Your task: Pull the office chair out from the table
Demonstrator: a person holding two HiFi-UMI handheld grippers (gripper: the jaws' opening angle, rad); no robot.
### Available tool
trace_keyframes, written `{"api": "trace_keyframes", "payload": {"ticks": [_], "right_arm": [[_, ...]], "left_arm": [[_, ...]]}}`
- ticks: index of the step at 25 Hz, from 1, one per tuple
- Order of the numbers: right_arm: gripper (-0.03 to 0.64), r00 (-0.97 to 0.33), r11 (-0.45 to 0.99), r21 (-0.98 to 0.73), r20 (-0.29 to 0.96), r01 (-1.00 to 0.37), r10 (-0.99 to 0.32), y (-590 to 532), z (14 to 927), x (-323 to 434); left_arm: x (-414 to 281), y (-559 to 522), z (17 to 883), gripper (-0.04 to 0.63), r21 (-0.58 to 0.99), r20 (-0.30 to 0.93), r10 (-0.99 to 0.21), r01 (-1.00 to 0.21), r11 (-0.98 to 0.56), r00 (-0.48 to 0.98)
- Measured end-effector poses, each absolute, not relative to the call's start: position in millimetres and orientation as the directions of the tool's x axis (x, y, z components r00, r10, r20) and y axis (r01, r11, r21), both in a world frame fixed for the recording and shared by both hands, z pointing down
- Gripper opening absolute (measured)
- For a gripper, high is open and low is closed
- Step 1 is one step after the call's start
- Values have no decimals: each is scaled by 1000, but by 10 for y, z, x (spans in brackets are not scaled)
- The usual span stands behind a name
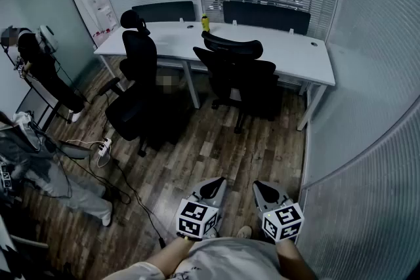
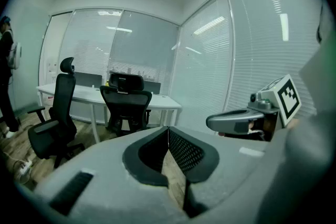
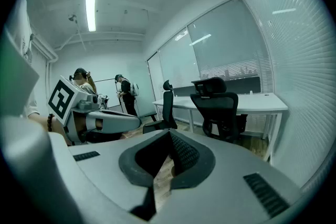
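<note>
1. Head view: the white surface [image 1: 289, 52] stands well apart from both hand-held grippers. The office chair [image 1: 236, 72] sits close against its near edge, so a slanted pull could knock it into a leg of the surface.
2. The second chair [image 1: 134, 95], off the near-left corner, may block a leftward roll.
3. The power strip [image 1: 104, 145] and its floor cable could snag castors.
4. The left hand-held gripper [image 1: 213, 185] and the right hand-held gripper [image 1: 262, 188] are pressed together and empty; unless spread, they could slip off the backrest.
</note>
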State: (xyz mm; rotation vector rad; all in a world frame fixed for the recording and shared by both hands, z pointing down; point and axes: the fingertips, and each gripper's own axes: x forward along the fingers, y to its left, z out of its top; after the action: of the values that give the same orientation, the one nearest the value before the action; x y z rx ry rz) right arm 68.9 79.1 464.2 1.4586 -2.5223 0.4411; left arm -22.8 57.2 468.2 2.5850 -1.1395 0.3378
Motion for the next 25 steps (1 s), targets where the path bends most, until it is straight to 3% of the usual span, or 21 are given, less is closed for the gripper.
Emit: {"api": "trace_keyframes", "payload": {"ticks": [25], "right_arm": [[8, -426, 402, -142, 288, -905, -857, 856, 4595, -41]], "left_arm": [[-960, 608, 4640, 12, 166, 302, -639, -699, -695, 707]]}}
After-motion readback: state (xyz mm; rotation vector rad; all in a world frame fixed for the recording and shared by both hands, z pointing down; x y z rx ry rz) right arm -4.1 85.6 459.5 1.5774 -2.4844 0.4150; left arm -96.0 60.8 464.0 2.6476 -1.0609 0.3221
